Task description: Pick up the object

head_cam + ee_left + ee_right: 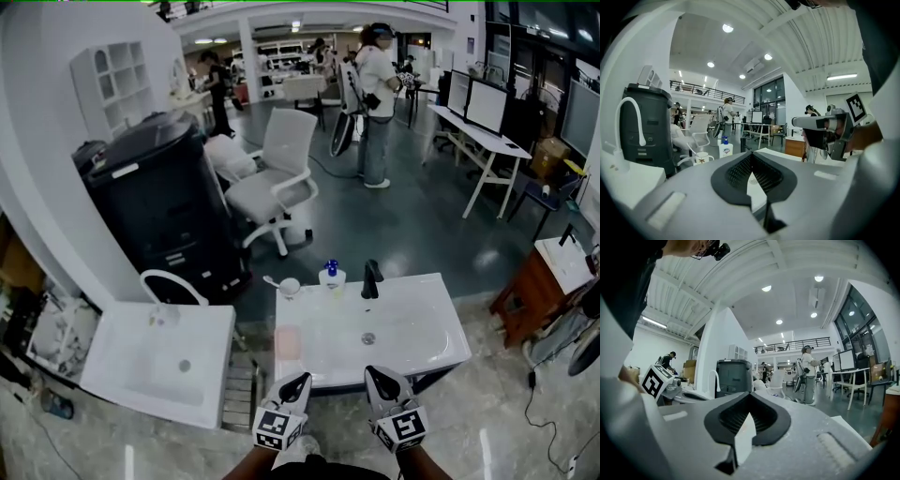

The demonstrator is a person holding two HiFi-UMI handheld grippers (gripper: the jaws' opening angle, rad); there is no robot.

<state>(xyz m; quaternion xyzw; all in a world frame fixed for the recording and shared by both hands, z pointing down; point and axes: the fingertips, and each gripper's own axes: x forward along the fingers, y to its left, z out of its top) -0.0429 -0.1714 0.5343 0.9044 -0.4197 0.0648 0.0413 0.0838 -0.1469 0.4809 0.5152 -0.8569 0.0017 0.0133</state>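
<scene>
Tall black cabinet-like machine [155, 202] at left rear, off the work area. In front of the person, white rectangular washbasin [422, 328], drain near centre.

Left gripper [295, 386] and right gripper [382, 380] side by side at the near rim, pointing across the basin. Each pressed together at the tips, nothing between, nothing carried.

Black upright tap [372, 278] on the far rim. Just left of it, white pump bottle with blue cap [331, 277]. Further left, small white mug [289, 286] at the far left corner.

Likely object: bottle or mug, cannot tell which. Either way well apart from both grippers, across the whole basin.

Step in hand, by judgement: approach, no grasp yet.

To do it well:
- Spread the chosen gripper before arrival.
- Come in level over the bowl.
- Straddle the bottle's body below the pump, or the mug's wall.
- Keep clear of the tap.
- Close only with pads flanking both sides, then lift straight up.
</scene>
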